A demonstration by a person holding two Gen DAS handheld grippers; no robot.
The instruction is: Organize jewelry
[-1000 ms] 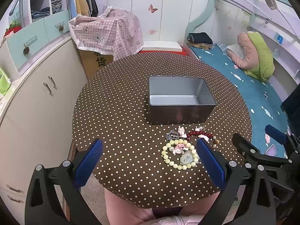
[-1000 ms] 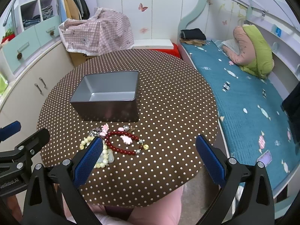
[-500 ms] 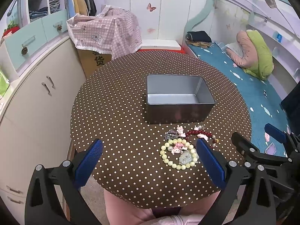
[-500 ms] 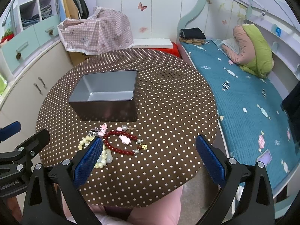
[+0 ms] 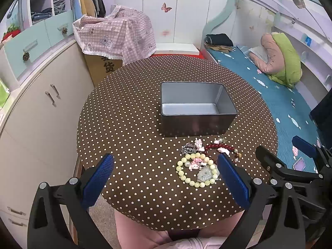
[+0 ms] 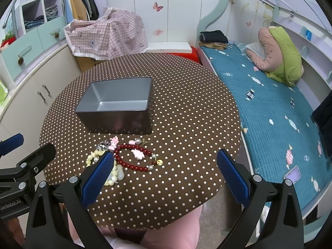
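Observation:
An empty grey metal tin (image 5: 197, 108) (image 6: 118, 105) stands in the middle of the round dotted table (image 5: 128, 112) (image 6: 186, 108). In front of it lies a small pile of jewelry: a pale yellow bead bracelet (image 5: 196, 171) (image 6: 92, 156) with a jade pendant (image 5: 204, 174), a dark red bead bracelet (image 6: 132, 157) (image 5: 215, 146), pink charms (image 6: 114, 142) and a silver piece (image 5: 187, 148). My left gripper (image 5: 166, 178) is open, held above the table's near edge, left of the pile. My right gripper (image 6: 164, 175) is open too, above the near edge with the red bracelet just ahead.
A cream cabinet (image 5: 41, 112) stands left of the table, a bed with a teal cover (image 6: 269, 112) to the right. A box under a pink checked cloth (image 5: 116, 39) sits behind. The person's knees (image 5: 166, 238) are below the near edge.
Both grippers have shifted slightly, so the table and tin sit a little differently in view. The jewelry and tin have not moved; both grippers stay open.

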